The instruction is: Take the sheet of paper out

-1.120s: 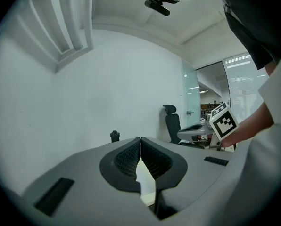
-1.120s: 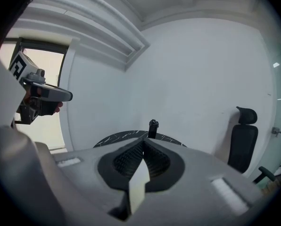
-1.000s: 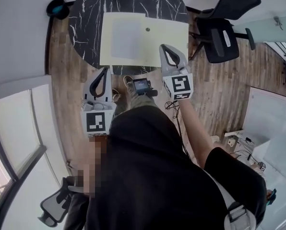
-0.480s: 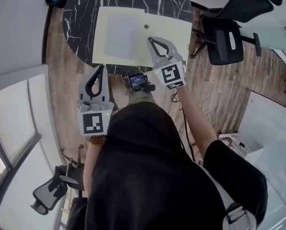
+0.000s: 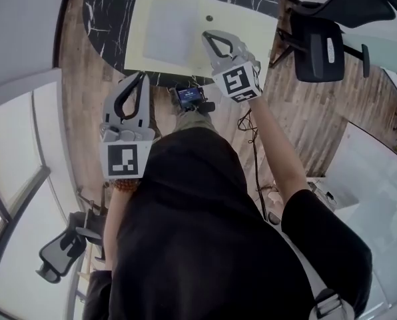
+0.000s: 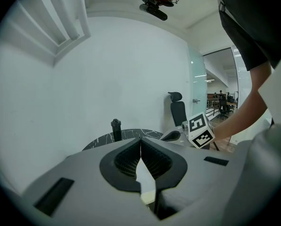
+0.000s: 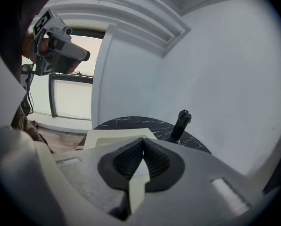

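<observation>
A pale yellow folder (image 5: 235,29) lies flat on the round black marble table (image 5: 105,19), with a whiter sheet of paper (image 5: 168,32) showing on its left half. A small round fastener (image 5: 208,17) sits near its middle. My right gripper (image 5: 208,36) is shut and empty, its tip over the folder's near edge beside the sheet. The folder (image 7: 117,136) lies just beyond the right gripper (image 7: 143,140). My left gripper (image 5: 142,77) is shut and empty at the table's near left rim, short of the folder. In its own view the left gripper (image 6: 140,139) has its tips together.
A black bottle (image 7: 182,121) stands at the far side of the table. One office chair (image 5: 322,42) is at the right of the table, another (image 5: 58,262) behind me at lower left. Cables (image 5: 248,122) trail on the wooden floor. A small screen device (image 5: 190,97) sits below the table edge.
Both grippers came forward and down toward the table. The right one swung left from beside the folder's near right corner to over its near edge. Both stayed shut.
</observation>
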